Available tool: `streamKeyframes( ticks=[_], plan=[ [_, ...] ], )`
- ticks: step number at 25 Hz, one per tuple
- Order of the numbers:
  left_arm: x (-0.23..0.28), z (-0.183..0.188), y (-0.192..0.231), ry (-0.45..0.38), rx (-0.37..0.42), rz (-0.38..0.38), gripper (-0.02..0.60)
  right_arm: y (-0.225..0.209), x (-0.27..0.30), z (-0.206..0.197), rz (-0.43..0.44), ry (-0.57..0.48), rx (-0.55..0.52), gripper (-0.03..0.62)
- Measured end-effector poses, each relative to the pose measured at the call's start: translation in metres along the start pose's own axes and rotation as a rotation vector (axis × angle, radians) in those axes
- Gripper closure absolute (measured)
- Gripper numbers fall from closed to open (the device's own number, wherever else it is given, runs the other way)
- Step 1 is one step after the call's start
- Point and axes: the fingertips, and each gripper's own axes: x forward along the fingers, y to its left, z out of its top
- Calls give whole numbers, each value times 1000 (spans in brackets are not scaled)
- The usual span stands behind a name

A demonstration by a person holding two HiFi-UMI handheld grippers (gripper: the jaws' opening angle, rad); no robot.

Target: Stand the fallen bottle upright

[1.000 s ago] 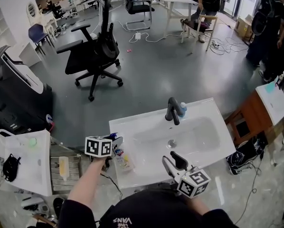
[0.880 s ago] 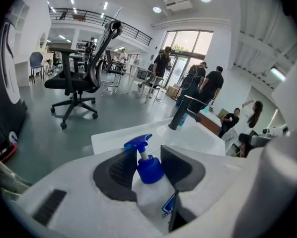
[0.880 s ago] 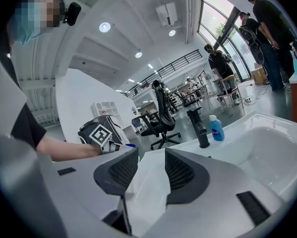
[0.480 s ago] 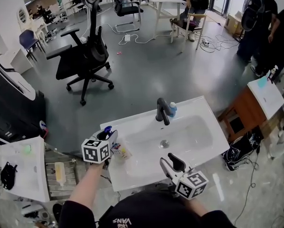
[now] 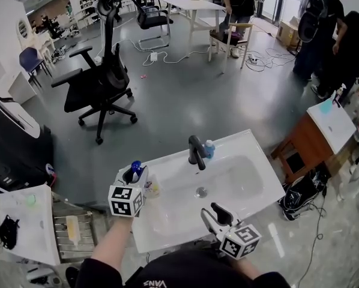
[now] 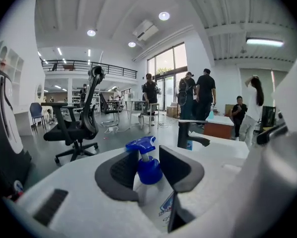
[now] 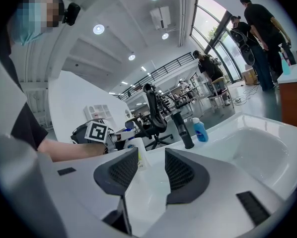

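A white spray bottle with a blue trigger head stands close to upright at the left end of the white sink counter. My left gripper has the bottle's neck between its pads, which press on it while the jaws are closing. In the right gripper view the bottle and the left gripper show at centre left. My right gripper hovers over the counter's front edge. It is open, and nothing sits between its jaws.
A black faucet and a small blue bottle stand behind the basin. Left of the counter is a wire rack, to the right a wooden cabinet. An office chair and several people are beyond.
The left gripper has risen and rolled, bringing the bottle from lying on the counter to nearly upright. The right gripper has shifted a little along the front edge.
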Motion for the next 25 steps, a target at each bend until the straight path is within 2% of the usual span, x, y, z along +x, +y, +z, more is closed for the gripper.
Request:
streamKeyframes(
  ticks=[9,16,25],
  plan=[
    [38,44,-14,-136,48,29,442,-24,4,10,-5,-3,0,439],
    [72,57,-29,-182,81,47,443,-51,0,21,-35,-6,-2,439],
    [101,53,-46,-217,140,61,445,-73,7,24,-30,17,-12,439]
  ],
)
